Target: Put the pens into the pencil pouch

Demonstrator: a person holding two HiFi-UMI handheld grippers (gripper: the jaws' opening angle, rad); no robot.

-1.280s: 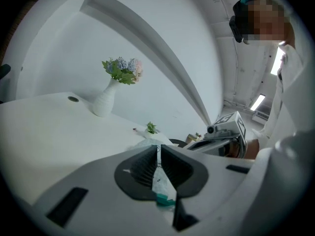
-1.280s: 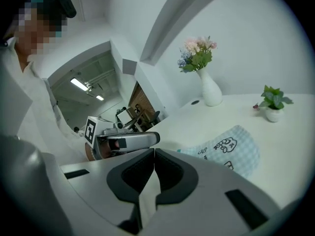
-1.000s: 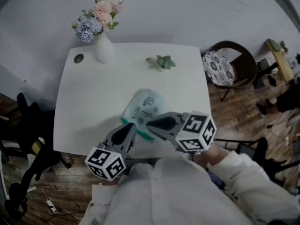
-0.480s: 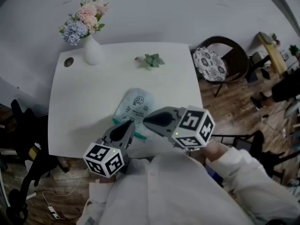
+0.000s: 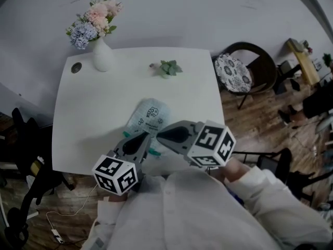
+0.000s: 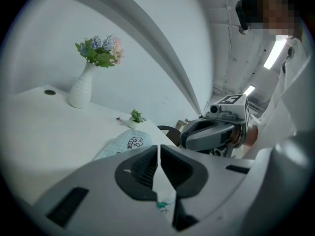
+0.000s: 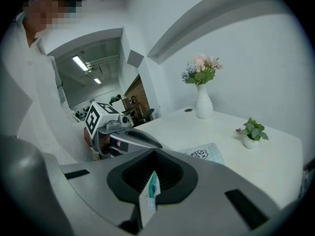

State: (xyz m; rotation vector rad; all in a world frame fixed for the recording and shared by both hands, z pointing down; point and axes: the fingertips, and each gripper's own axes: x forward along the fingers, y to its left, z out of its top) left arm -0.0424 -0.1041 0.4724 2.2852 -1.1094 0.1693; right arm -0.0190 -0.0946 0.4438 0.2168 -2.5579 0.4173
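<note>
A white table (image 5: pixel 88 113) stands against a pale wall (image 5: pixel 208 14); a dark chair (image 5: pixel 264 73) sits on the wooden floor (image 5: pixel 244 129); strip lights (image 7: pixel 78 62) glow overhead.

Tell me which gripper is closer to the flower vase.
Left, slightly. Both hover at the table's near edge; the vase stands at its far left corner. The left gripper is on that side, the right gripper just right of it.

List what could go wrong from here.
1. The left gripper and right gripper have just closed almost tip to tip by the pouch; they could collide.
2. Neither visibly pinches anything, so the grab may have missed.
3. The pouch lies toward the front of the table; a tug could slide it off.
</note>
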